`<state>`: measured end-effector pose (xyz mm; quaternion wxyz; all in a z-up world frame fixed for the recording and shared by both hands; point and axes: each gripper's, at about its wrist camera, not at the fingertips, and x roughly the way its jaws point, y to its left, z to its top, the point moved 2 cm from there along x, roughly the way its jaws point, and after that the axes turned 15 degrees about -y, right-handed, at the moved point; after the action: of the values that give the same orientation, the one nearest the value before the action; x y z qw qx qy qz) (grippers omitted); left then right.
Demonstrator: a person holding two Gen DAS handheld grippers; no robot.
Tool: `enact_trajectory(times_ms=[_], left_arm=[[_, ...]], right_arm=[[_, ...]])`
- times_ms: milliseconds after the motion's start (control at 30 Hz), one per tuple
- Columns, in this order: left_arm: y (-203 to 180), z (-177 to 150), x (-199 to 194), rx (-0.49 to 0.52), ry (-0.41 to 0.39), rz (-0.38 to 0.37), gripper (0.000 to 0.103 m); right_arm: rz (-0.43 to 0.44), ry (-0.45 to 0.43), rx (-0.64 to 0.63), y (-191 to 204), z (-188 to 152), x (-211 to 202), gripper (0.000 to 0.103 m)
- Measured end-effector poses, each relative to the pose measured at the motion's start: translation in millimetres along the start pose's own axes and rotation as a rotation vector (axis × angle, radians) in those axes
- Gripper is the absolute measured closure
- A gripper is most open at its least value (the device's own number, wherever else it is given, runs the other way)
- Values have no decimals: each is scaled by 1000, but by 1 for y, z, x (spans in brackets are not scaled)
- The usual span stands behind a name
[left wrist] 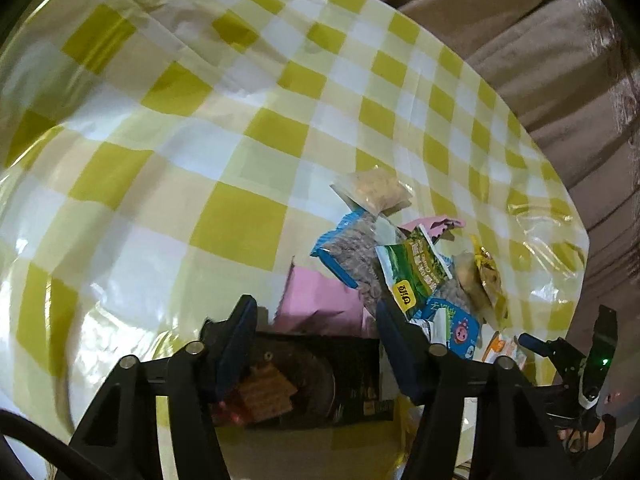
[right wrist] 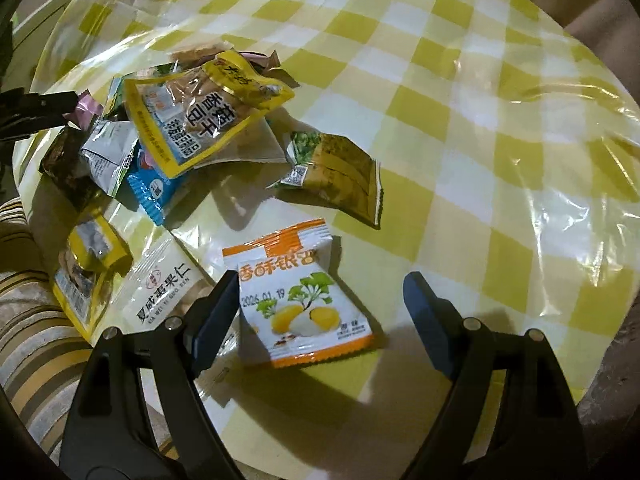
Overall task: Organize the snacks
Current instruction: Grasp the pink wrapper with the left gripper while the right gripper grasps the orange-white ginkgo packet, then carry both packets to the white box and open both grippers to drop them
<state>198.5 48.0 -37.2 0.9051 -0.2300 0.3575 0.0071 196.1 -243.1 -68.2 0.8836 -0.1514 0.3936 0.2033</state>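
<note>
In the left wrist view, my left gripper (left wrist: 316,304) hangs over a black snack packet (left wrist: 320,376) with a biscuit picture, which lies between its blue fingers; I see no firm pinch. A pink packet (left wrist: 316,292) lies just beyond. To the right is a heap with a blue packet (left wrist: 340,252), a green packet (left wrist: 416,276) and a clear bag (left wrist: 376,190). In the right wrist view, my right gripper (right wrist: 320,278) is open above an orange-and-white packet (right wrist: 304,304), which lies flat near its left finger (right wrist: 216,312).
The table (right wrist: 480,128) has a yellow-checked cloth under clear plastic. A yellow packet (right wrist: 208,112), a gold-green packet (right wrist: 344,172) and a white nut packet (right wrist: 164,284) lie left of centre. A striped cushion (right wrist: 28,344) is at the near-left edge, and a brown sofa (left wrist: 540,60) lies beyond.
</note>
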Motion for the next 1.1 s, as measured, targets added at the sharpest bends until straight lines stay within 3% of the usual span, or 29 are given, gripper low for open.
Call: enact_trajectory(times_ms=[67,200,467,800,1100], left_arm=[[-3,-1,7,14,23,-8,65],[-9,-1,8,33,16,-31,71],[-6,5,-5,4,-44,-42,83],[1,6,-24,-30,-101,-28,89],[-7,6,-54,-35,-147,-45,90]], right_arm=[[2,4,27,-4,-2,2,21],[19,-2,106,-12,-7,4,38],[-6,-41,183,-19,-9,-5,41],[-60,-104,256,-23,-9,-40,41],[-71,-122,326,-23,-30,-74,41]])
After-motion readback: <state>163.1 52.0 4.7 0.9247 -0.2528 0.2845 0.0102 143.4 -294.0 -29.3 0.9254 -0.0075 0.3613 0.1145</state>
